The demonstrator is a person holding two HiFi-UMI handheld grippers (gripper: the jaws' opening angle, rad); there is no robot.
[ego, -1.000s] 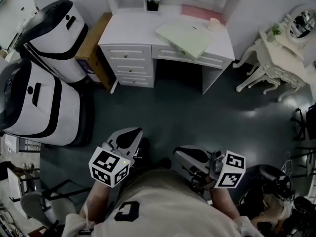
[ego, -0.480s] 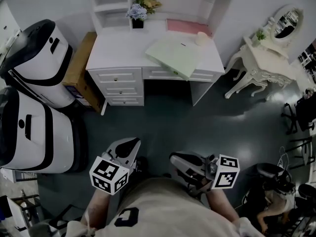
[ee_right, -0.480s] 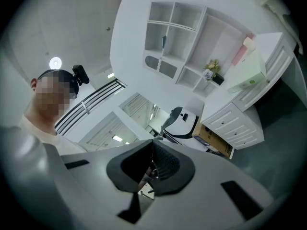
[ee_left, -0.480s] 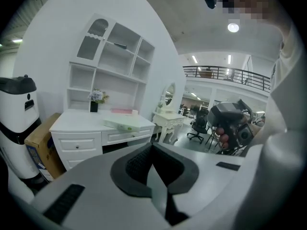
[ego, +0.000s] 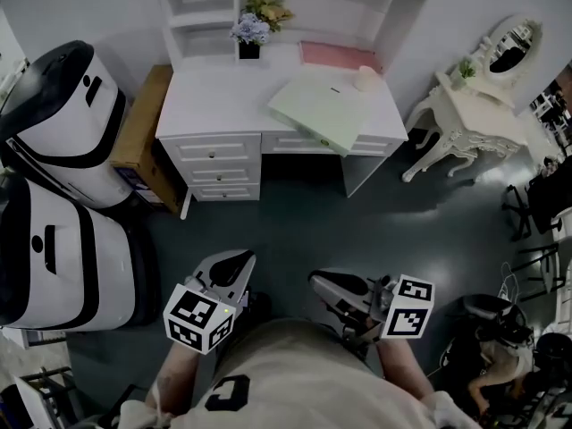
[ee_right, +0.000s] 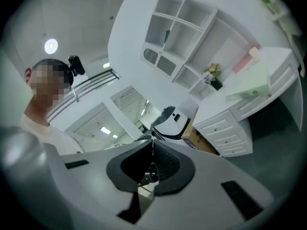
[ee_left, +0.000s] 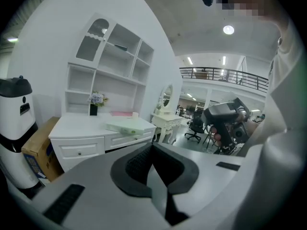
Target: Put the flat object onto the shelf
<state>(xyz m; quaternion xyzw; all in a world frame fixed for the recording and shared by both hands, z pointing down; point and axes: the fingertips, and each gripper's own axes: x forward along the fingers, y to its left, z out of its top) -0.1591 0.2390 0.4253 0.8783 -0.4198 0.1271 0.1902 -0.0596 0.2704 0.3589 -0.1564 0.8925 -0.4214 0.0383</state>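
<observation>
- Against the earlier head views, the desk (ego: 214, 96) now sits lower in the picture and more of the shelf (ego: 204, 14) above it has come into sight. Both grippers have kept their place close to the person's torso.
- The left gripper (ego: 230, 261) has its pads pressed together with nothing between them. The right gripper (ego: 323, 284) is likewise fully closed and empty.
- The flat object (ego: 319, 108), pale green, lies askew on the desktop with its near corner overhanging the front edge. It is well apart from both grippers.
- Step in hand, as judged: the approach to the desk.
- To do it well, come up square to the desk and part the jaws before reaching. Take the object at its overhanging corner, where a jaw can pass beneath, and steady the far side with the other gripper.
- The shelf's upper compartments are cut off by the top edge of the head view.
- The object's underside is hidden.
- The small pale item (ego: 365, 78) near the object's far corner cannot be identified.
</observation>
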